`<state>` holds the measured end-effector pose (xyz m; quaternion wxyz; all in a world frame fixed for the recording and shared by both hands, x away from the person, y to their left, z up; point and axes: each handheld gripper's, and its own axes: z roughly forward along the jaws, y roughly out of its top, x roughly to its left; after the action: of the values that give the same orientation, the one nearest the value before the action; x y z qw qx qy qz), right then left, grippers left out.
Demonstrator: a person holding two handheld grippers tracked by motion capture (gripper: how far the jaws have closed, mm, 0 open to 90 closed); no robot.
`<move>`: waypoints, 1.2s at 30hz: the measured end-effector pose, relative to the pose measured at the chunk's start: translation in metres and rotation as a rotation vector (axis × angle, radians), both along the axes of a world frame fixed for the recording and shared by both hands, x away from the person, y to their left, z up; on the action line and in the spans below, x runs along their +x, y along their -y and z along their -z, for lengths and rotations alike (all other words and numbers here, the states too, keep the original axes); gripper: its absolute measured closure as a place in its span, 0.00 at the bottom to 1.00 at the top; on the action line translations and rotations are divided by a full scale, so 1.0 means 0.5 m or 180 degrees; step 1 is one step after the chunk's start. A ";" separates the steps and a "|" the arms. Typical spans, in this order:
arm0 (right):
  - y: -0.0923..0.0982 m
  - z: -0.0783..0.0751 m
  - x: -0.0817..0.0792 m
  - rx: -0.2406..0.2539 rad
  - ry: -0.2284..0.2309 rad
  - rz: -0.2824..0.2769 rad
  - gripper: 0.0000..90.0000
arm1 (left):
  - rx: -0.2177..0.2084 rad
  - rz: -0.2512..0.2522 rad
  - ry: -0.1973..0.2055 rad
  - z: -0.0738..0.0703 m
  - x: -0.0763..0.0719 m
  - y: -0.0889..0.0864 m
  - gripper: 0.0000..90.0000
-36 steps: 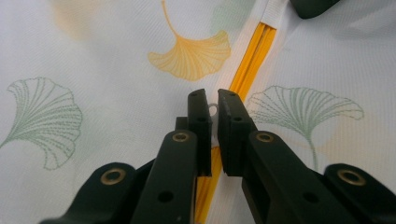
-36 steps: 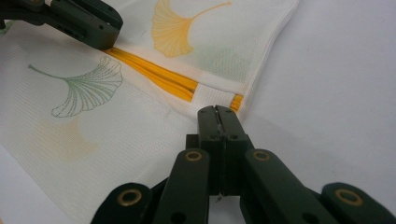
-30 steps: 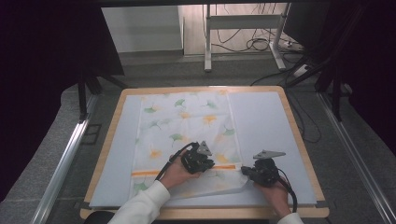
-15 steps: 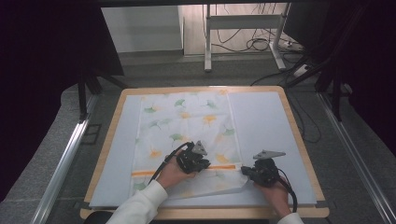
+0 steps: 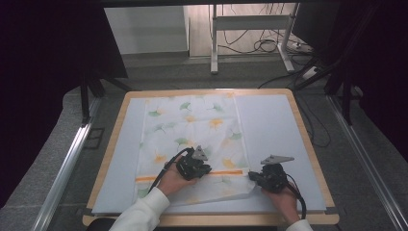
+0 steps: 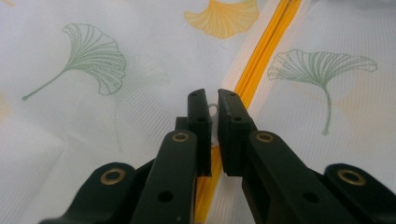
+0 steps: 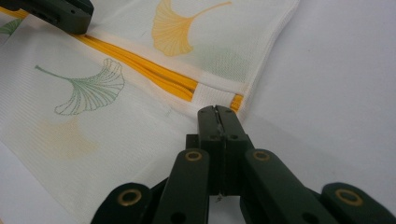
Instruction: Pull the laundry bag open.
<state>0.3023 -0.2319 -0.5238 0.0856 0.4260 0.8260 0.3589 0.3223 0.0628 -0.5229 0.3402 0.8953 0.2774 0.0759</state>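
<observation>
The left gripper (image 6: 213,105) pinches the mesh laundry bag's (image 5: 192,120) white zipper pull (image 6: 213,110); the right gripper (image 7: 218,113) clamps its woven edge.

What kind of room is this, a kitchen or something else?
Probably a lab or workshop for recording, not a kitchen. A wooden-edged work table holds a leaf-print mesh bag, loose cables lie on the floor behind it, and dark curtains hang around it.

A white mesh laundry bag (image 5: 192,139) printed with green and orange ginkgo leaves lies flat on the table, its orange zipper (image 5: 226,172) running across near the front edge
</observation>
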 end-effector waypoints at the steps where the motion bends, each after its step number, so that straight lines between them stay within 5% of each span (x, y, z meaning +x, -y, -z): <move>1: 0.000 0.000 0.000 0.0003 -0.0003 -0.0001 1.00 | 0.0012 -0.0002 0.0010 0.000 -0.001 -0.001 0.95; 36: 0.000 0.000 0.000 0.0005 -0.0007 -0.0001 1.00 | -0.0031 -0.0190 -0.0093 0.002 -0.009 -0.056 0.95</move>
<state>0.3024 -0.2320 -0.5238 0.0843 0.4264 0.8259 0.3591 0.3177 0.0910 -0.5242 0.3381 0.8859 0.3093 0.0715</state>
